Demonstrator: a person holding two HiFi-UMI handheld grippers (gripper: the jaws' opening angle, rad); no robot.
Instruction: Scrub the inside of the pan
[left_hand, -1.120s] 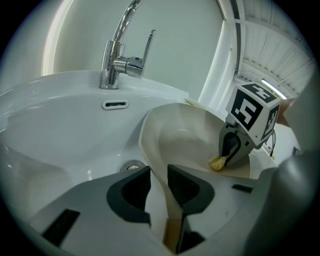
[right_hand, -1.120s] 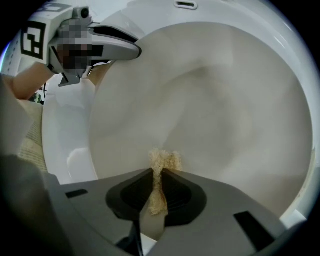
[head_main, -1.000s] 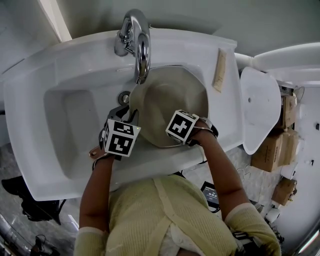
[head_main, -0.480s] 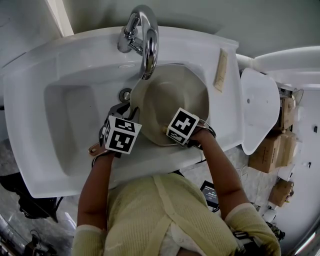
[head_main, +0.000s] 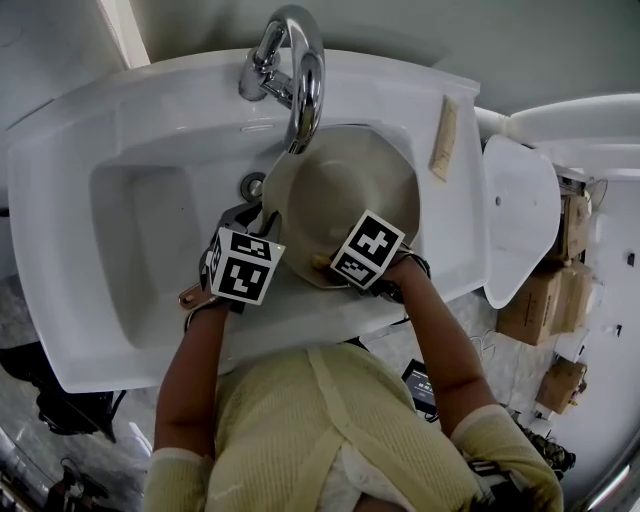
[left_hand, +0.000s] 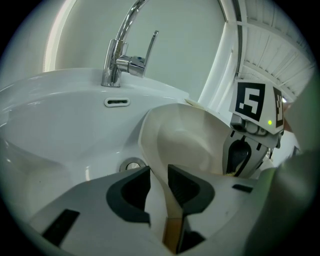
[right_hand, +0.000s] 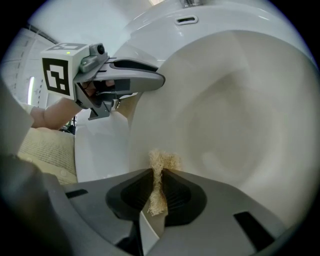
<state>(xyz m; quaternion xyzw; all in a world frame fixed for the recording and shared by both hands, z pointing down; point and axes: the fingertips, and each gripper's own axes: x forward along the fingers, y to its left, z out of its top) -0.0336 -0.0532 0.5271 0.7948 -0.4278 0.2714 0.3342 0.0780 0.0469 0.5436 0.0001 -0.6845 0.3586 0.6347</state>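
Nearest me, my left gripper (left_hand: 159, 184) is clamped on the handle (left_hand: 160, 196) of the pan (head_main: 340, 190), holding it tilted in the sink (head_main: 140, 230). My right gripper (right_hand: 157, 182) pinches a straw-coloured scrubber (right_hand: 161, 161) against the pan's near inside wall. Only a thin tuft is held, so hard rubbing could pull it free. Since a second ago, the right gripper has barely shifted.

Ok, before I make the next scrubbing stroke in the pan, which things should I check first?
1. Hold of the left gripper on the pan handle: ok, jaws shut on it.
2. Hold of the right gripper on the scrubber: ok, pinched between the jaws.
3. Contact of the scrubber with the pan's inside wall: ok, near the rim.
4. Pan inside the sink, below the faucet: ok.
5. Water or soap in the pan: cannot tell.
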